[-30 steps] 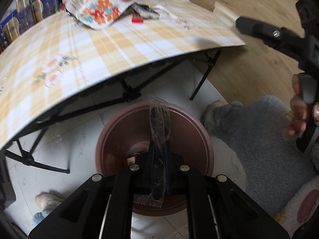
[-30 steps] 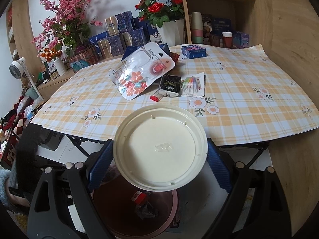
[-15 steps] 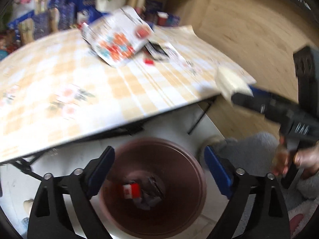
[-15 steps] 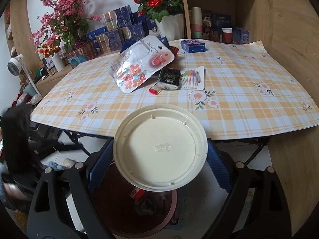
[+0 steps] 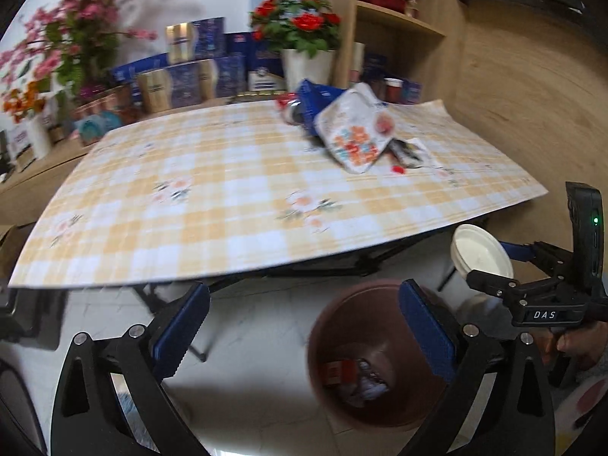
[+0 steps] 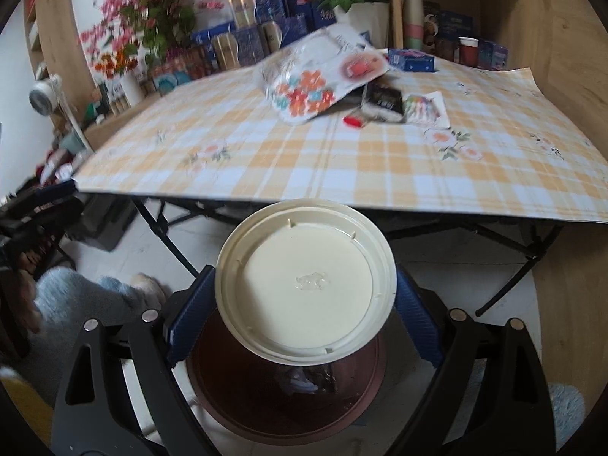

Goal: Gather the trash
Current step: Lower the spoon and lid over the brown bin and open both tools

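Below both tongs, on the floor by the table edge, stands the brown bin [image 5: 380, 357], lid off, with a red packet and crumpled wrappers lying in its bottom. Judged from that, collection is under way and not finished.

Right tongs [image 6: 304, 296]: clamped on the cream lid [image 6: 306, 285], one blue pad at each side of its rim. The lid hangs directly over the bin mouth, tilted toward the camera. Likely purpose: keeping the bin uncovered while trash goes in.

Left tongs [image 5: 304, 326]: jaws opening, wide apart, nothing between them. The bin sits below and to their right; the table [image 5: 228, 205] lies ahead of them.

Ahead of both tongs, toward the far right of the table, remaining items are grouped: a flowered pouch [image 5: 353, 136] propped up on other things, a dark packet [image 6: 385, 100] just beside it, a small red scrap [image 6: 353, 121] and a card of coloured pens [image 6: 427, 108]. Which of these counts as trash cannot be told.

Risk noted: the lid grip is on the rim only and could slip.
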`<state>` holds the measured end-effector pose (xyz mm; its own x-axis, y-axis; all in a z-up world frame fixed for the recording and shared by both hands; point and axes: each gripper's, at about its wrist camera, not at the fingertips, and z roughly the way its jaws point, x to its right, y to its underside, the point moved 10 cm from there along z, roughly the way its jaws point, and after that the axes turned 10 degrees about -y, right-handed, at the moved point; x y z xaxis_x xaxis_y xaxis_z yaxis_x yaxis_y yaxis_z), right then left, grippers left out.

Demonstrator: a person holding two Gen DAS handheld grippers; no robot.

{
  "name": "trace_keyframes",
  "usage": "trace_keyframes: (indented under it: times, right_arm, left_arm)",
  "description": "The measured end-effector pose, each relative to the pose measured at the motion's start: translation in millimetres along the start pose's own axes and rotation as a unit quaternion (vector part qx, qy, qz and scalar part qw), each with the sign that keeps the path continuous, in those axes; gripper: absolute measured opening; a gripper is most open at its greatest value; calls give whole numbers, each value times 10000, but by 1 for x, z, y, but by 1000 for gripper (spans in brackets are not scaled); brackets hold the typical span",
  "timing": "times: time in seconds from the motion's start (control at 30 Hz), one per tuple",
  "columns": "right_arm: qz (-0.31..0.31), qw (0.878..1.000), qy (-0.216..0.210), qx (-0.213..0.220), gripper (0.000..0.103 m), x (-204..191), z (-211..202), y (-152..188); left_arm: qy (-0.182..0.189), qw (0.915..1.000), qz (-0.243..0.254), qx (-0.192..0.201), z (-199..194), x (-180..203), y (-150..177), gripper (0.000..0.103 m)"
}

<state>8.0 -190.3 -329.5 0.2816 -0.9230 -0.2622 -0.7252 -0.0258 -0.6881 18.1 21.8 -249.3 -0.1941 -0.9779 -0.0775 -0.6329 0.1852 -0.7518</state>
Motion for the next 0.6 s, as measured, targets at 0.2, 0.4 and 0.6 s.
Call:
trace_keyframes:
  times: [0.2,0.4,0.6]
  right_arm:
    - [-183,9989,34,-436,89,-9,22,14]
    - [-222,9958,152,-874,89,-8,39,28]
    - [-129,9943,176,-1044,90,-4,44,35]
  left_arm:
    - [-161,9990,-426,-22,1,-21,7,97]
    - [-269,9970,-708,-180,8,-34,12,97]
    - [-274,9958,-836,-250,11,-38,13,97]
